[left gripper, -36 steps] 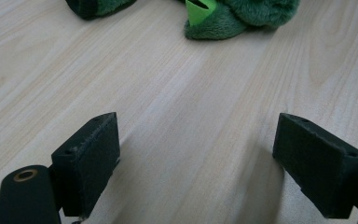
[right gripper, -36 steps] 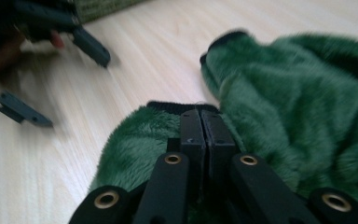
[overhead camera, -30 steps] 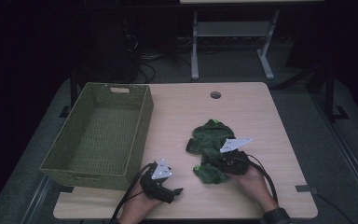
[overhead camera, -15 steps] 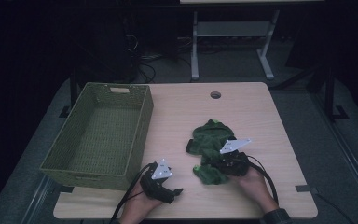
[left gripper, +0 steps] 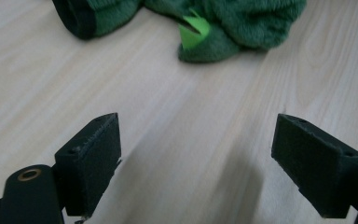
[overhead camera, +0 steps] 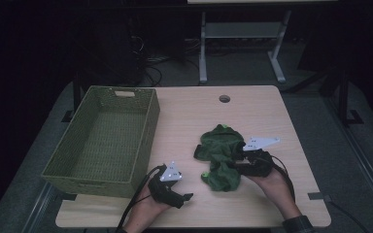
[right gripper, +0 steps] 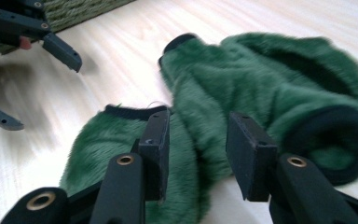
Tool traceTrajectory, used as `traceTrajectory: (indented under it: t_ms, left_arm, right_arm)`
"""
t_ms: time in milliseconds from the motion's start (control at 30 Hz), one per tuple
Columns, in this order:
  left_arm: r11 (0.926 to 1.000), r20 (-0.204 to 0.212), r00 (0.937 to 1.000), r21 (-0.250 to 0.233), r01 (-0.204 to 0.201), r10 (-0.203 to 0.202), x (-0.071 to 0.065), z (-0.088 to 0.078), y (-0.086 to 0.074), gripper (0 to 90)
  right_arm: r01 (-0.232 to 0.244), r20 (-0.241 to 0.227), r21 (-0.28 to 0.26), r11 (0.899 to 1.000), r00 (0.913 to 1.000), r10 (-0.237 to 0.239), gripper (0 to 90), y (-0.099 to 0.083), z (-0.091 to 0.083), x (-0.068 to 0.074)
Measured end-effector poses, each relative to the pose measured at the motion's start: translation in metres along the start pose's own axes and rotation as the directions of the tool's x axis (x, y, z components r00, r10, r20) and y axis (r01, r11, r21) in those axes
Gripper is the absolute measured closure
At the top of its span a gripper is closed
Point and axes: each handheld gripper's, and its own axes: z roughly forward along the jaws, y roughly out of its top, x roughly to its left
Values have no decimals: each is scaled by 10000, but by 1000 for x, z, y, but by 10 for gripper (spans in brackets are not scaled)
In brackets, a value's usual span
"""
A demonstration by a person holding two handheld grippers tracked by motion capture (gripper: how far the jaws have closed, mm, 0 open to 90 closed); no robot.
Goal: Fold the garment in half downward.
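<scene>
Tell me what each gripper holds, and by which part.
Nothing. The right gripper has just been opening, jaws straddling the green fleece garment unpressed. The left gripper stands open over bare table.

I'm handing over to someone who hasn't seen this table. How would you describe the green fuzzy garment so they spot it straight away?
On the wooden table, look right of the woven green basket. The green fuzzy garment lies crumpled at the right gripper. It is the table's one soft, furry thing, dark green with black cuffs and a small bright green tag.
</scene>
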Motion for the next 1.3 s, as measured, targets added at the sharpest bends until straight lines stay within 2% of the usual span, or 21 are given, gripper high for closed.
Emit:
traceTrajectory:
  t_ms: [67,167,267,333,500,633,767,833,933,967,1033,1200,1300]
  left_arm:
    - [10000,-55,10000,-57,-13,13,2,-1,5,218]
    - [10000,30,10000,-46,29,-28,6,-1,14,225]
    - [9999,80,10000,-153,37,-36,11,-1,24,225]
    - [9999,251,9997,-99,39,-36,15,0,31,269]
    - [9995,224,9997,-300,16,-9,24,3,53,308]
    - [9993,86,9999,-368,-93,96,33,7,68,360]
    - [9992,36,10000,-385,-62,63,44,12,80,399]
    - [9992,-21,10000,-388,-46,45,50,15,86,408]
    - [9989,-176,9998,-451,-145,137,59,21,96,435]
    - [9990,-251,9996,-418,-166,156,62,23,99,451]
    - [9990,-373,9992,-414,-152,137,69,29,104,475]
    - [9994,-507,9987,-335,-27,10,88,46,112,522]
    - [9993,-681,9975,-353,142,-166,100,56,114,545]
  right_arm:
    - [-101,41,-86,9999,9999,102,577,2,-3,-5]
    - [-98,160,-172,9998,9998,100,558,6,-9,-12]
    - [-291,218,-302,9991,9993,298,540,8,-13,-19]
    - [-285,320,-300,9991,9991,295,538,9,-14,-24]
    - [-411,461,-511,9978,9980,435,533,14,-18,-37]
    - [-631,536,-476,9969,9964,656,537,20,-17,-48]
    - [-775,795,-487,9958,9935,812,519,27,-14,-59]
    - [-786,683,-575,9952,9942,825,540,31,-12,-64]
    - [-747,935,-377,9965,9926,779,538,38,-7,-71]
    - [-831,953,-449,9955,9916,870,539,40,-5,-74]
    - [-1025,1036,-231,9945,9891,1044,538,42,0,-80]
    - [-1312,1068,-170,9912,9854,1323,541,41,10,-96]
    - [-1465,1049,48,9892,9838,1452,540,35,20,-105]
